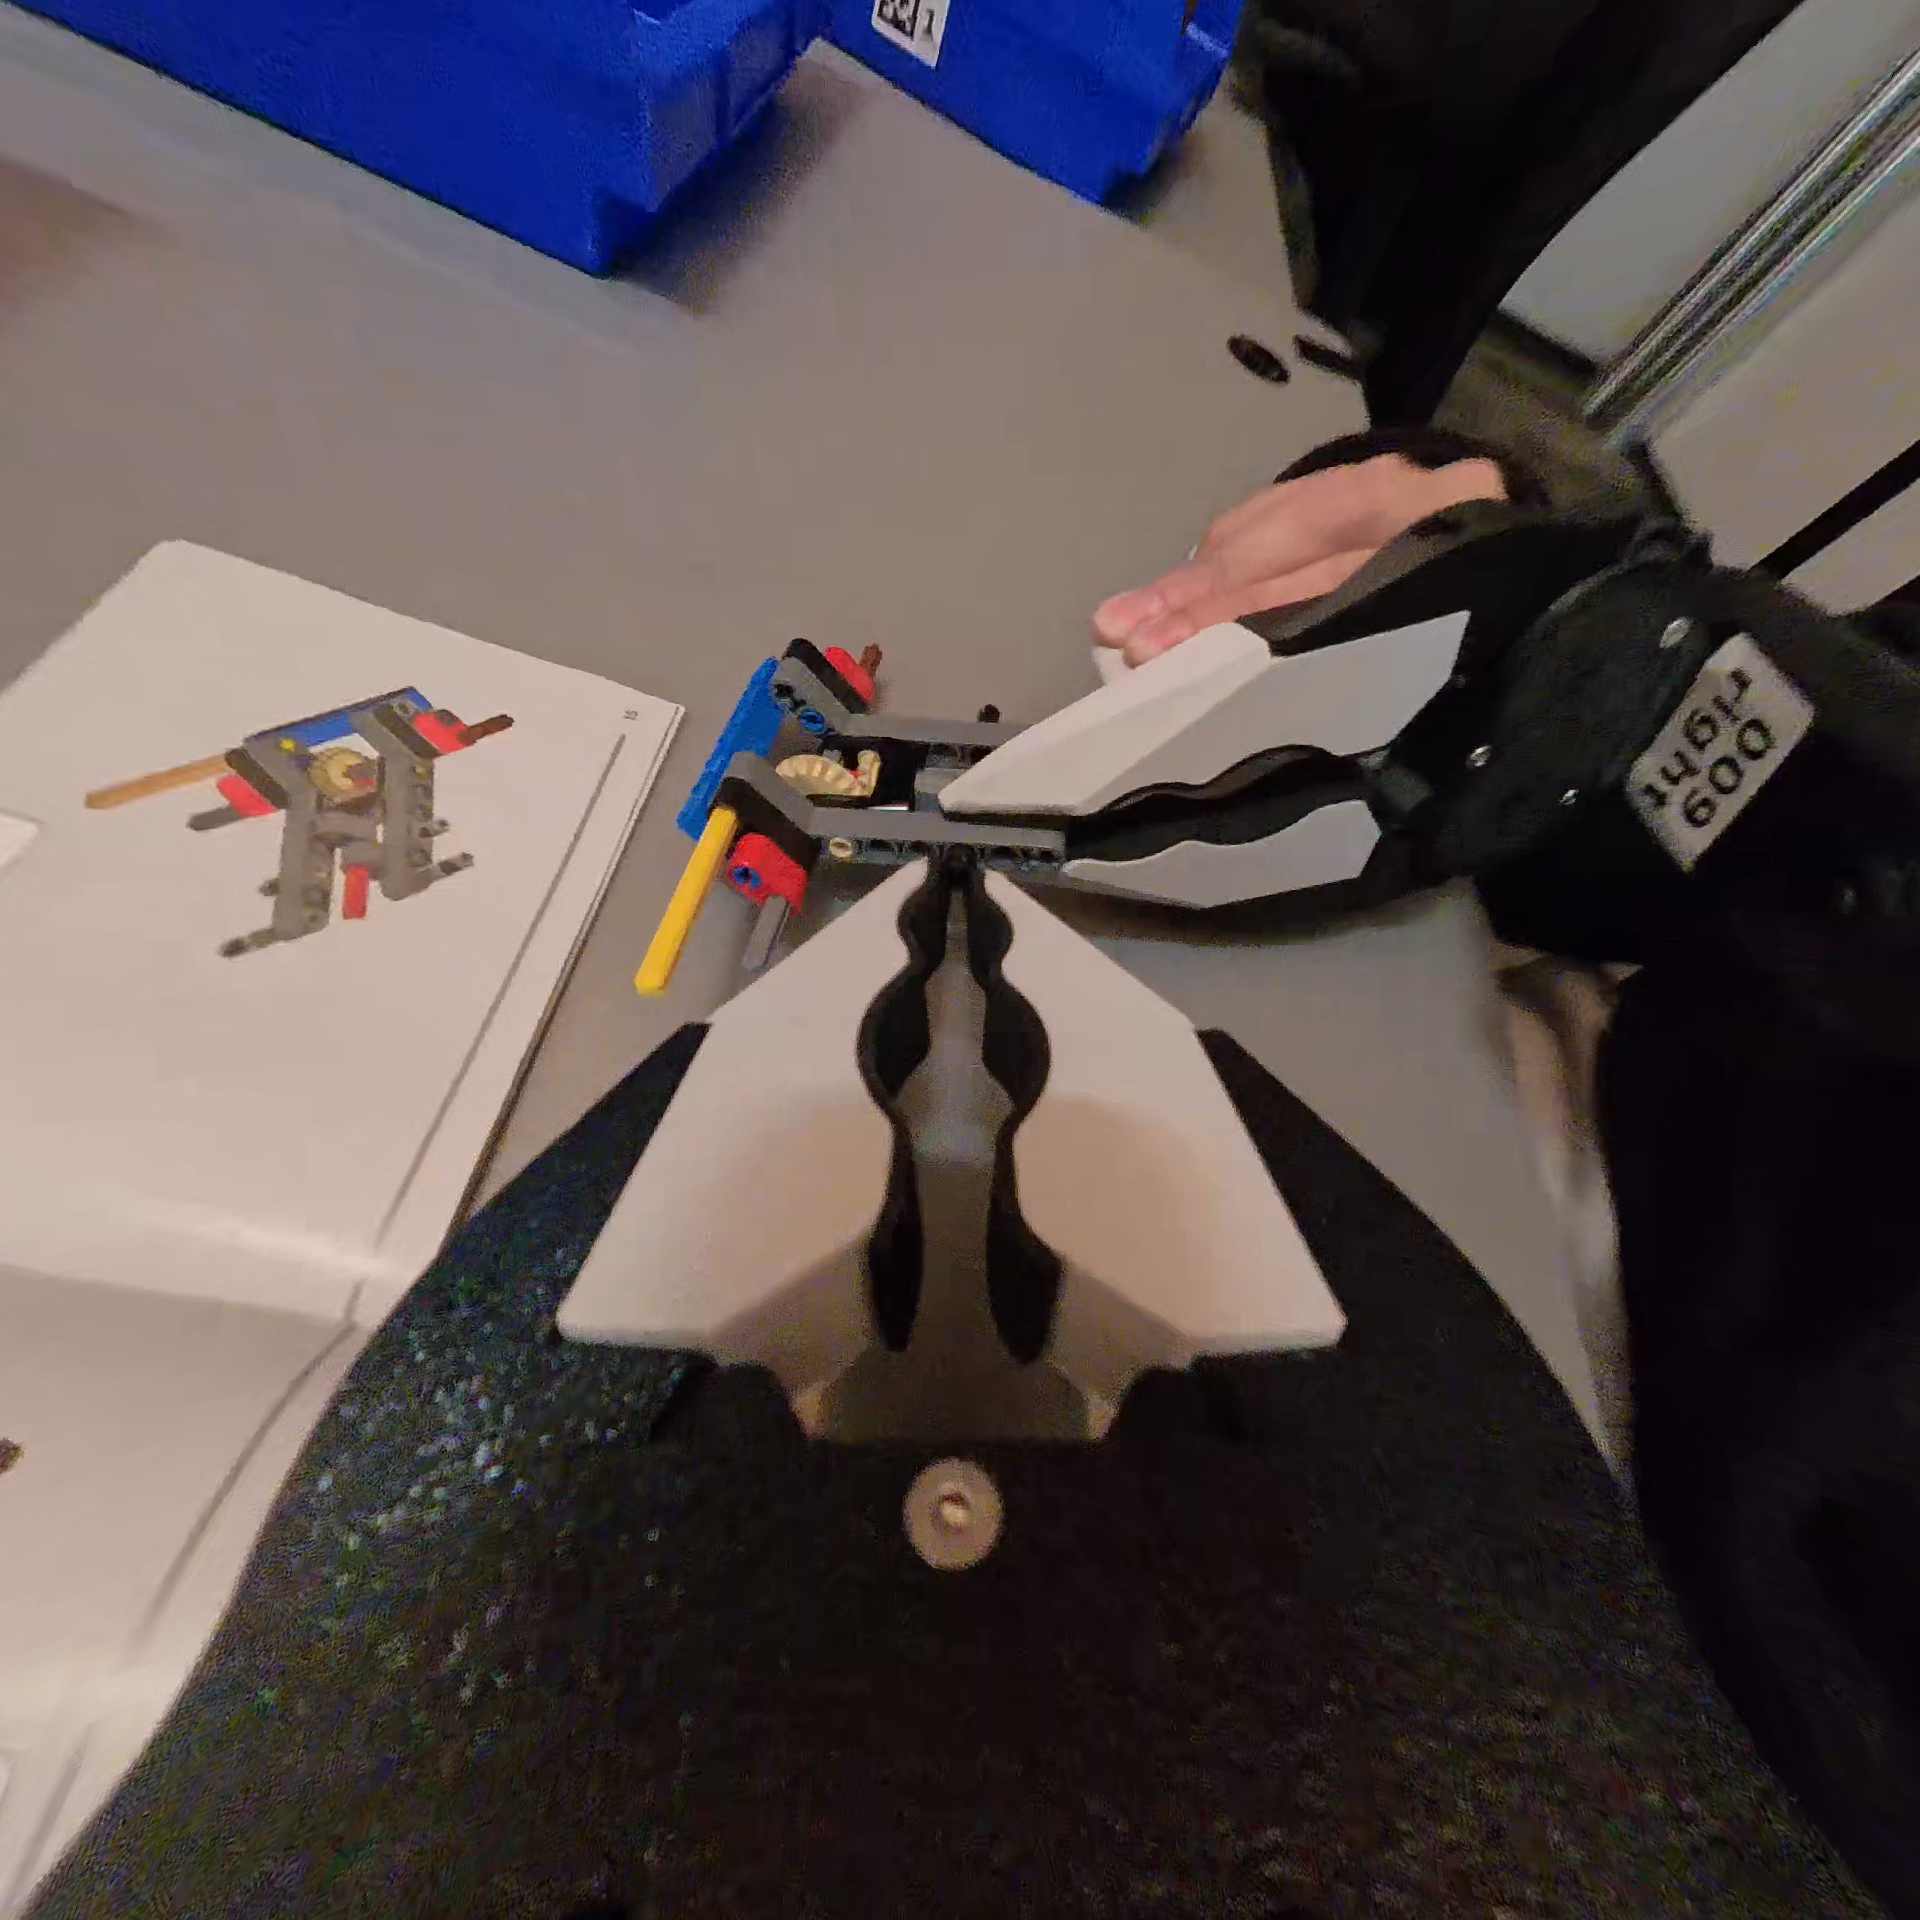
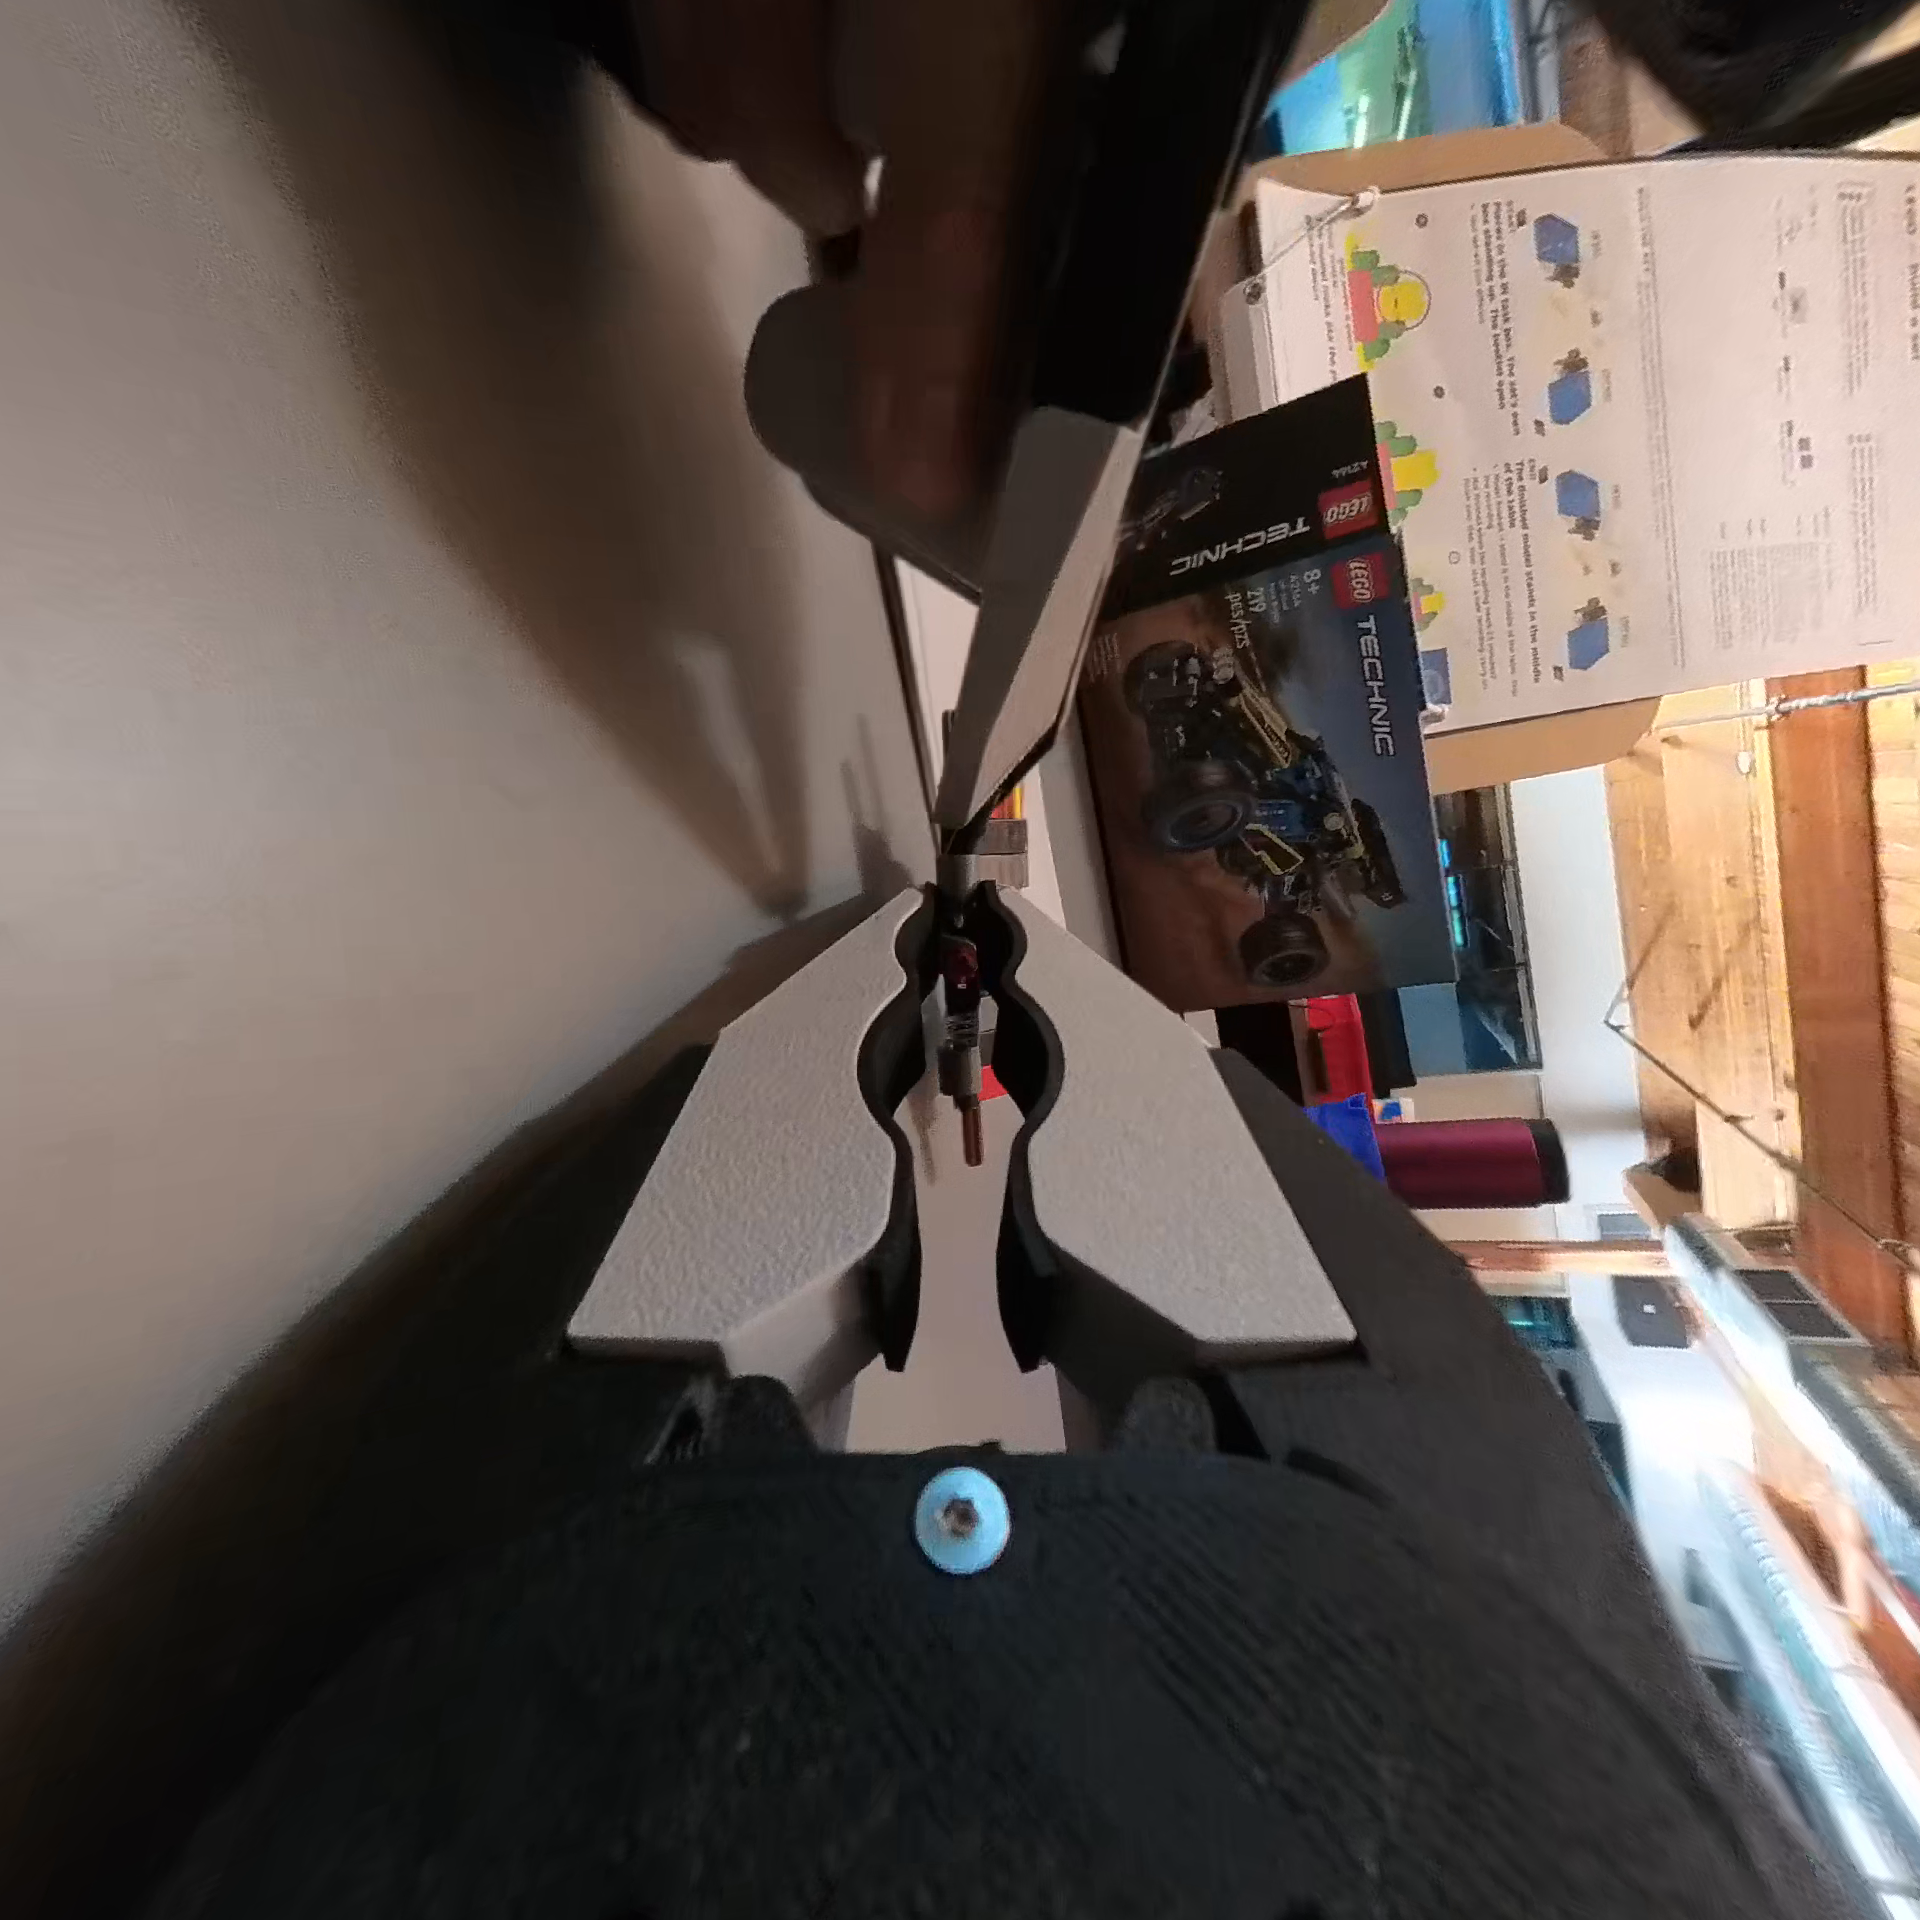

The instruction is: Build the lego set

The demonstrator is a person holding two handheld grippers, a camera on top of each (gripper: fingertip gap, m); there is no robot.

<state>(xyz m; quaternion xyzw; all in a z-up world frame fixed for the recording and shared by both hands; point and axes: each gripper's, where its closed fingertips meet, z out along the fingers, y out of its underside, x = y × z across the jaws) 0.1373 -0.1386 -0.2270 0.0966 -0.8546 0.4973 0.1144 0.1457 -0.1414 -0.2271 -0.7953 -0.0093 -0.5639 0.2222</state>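
Fingers (image 1: pixel 831 1122) of my left gripper (image 1: pixel 954 883) close to a narrow slit, tips pinching a small dark peg at the near grey beam of the lego assembly (image 1: pixel 831 774); those of my right gripper (image 1: pixel 1013 805) come in from the right and clamp that frame's beam ends. Right wrist view: the right gripper (image 2: pixel 961 914) holds the frame end-on, a red bush and brown axle showing between its pads. Beyond my tips the frame carries a tan gear, red connectors, a blue plate and a yellow axle (image 1: pixel 686 904), resting on the grey table (image 1: pixel 727 436). Left of my fingers lies the open instruction booklet (image 1: pixel 312 935), its pictured stage resembling the model. Judgement: an early sub-assembly, much left; blue bins (image 1: pixel 499 114) stand well beyond
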